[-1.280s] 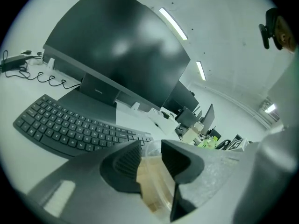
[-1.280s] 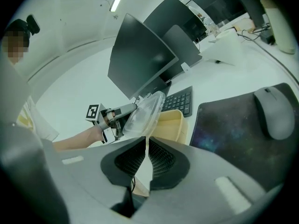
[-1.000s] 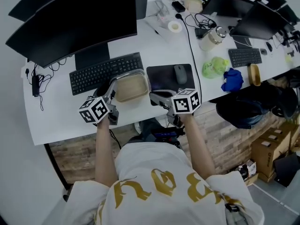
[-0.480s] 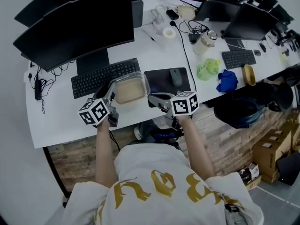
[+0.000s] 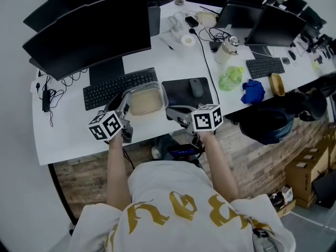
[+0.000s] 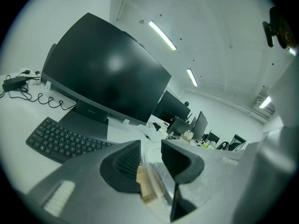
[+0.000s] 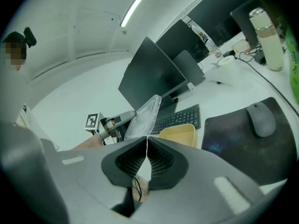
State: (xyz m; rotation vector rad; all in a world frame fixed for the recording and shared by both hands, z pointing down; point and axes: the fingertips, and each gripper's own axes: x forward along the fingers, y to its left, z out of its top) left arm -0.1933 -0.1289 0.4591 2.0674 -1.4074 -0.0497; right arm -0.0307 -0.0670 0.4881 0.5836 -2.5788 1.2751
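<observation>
Holding beige rectangular plastic box near front of white bench, just before black keyboard. Left hand-held gripper clamped on box wall; right hand-held gripper almost closed, pinching thin clear plastic lid, tilted up. Best: firm left clamp, gentle lid pull.
</observation>
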